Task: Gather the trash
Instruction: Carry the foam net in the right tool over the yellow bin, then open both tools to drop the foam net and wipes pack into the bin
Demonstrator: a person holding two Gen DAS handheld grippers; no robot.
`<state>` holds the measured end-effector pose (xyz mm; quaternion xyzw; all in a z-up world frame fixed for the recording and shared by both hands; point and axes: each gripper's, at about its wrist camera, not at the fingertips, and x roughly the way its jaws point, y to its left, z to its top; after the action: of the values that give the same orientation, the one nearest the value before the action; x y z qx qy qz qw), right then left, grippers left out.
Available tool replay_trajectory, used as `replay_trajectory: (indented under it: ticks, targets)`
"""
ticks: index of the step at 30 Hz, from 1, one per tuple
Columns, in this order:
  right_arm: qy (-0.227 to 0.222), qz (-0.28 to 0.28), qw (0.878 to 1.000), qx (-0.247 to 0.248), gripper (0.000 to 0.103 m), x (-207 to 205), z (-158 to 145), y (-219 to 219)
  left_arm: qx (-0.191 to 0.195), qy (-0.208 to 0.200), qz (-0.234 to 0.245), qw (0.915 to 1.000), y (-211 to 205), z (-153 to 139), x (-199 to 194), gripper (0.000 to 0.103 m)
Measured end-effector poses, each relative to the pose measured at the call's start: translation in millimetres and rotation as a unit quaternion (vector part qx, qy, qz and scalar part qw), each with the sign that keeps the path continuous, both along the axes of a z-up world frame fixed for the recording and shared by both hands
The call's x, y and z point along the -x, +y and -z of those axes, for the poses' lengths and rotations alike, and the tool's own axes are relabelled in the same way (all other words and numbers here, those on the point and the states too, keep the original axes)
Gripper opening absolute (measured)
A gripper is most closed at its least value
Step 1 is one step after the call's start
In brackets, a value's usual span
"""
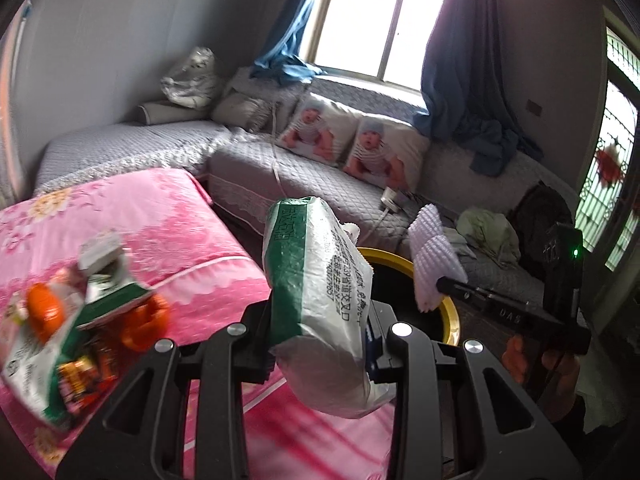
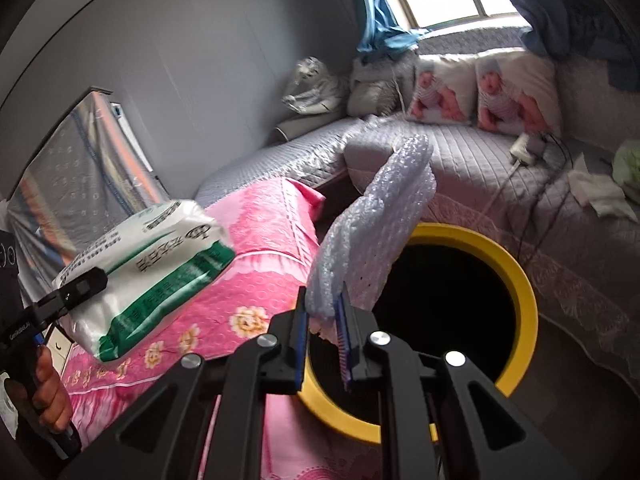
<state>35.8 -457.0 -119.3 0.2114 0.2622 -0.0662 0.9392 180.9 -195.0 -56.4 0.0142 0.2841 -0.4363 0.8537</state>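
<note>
A white-and-green plastic package [image 1: 320,300] is pinched between the fingers of the left gripper [image 1: 320,344], its printed side turned outward and its top tilted up and away. From the right wrist view the same package [image 2: 148,280] is seen held above the pink floral bedspread [image 2: 256,248], clamped at its near end by the left gripper [image 2: 82,286], which is gripped by a bare hand [image 2: 50,396].

A piece of white bubble wrap [image 2: 372,232] is clamped at its lower edge by the right gripper [image 2: 324,332], the blue pads pressed onto it, and the sheet is held up over the near rim of the yellow-rimmed bin [image 2: 520,280]. The bin's dark mouth is seen open just beyond the sheet. In the left wrist view the bubble wrap [image 1: 432,256] is shown hanging above the bin [image 1: 452,312], held at the tip of the right gripper [image 1: 448,284].

More trash is left on the bedspread [image 1: 160,216] to the left: a heap of wrappers and cartons [image 1: 72,320], blurred, with orange, green and white pieces that cannot be told apart. A grey quilted sofa [image 1: 312,184] is seen behind, with two baby-print cushions [image 1: 352,140] propped against its back under the window [image 1: 384,24].
</note>
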Motion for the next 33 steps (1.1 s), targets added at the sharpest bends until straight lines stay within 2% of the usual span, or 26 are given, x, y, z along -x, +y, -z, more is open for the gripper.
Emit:
replay_trajectory:
  ticks: [10, 21, 31, 33]
  targets:
    - [0.033, 0.032, 0.999, -0.015, 0.012, 0, 26, -29, -0.034, 0.026, 0.031, 0.9986, -78, 25, -22, 0.031]
    - [0.064, 0.056, 0.996, -0.031, 0.013, 2, 53, -53, -0.069, 0.067, 0.044, 0.9944, -139, 61, -38, 0.031]
    - [0.06, 0.068, 0.996, -0.021, 0.014, 4, 49, -55, -0.07, 0.095, 0.039, 0.9923, -153, 70, -46, 0.032]
    - [0.057, 0.073, 0.995, -0.021, 0.016, 6, 46, -55, -0.067, 0.097, 0.033, 0.9925, -152, 69, -47, 0.035]
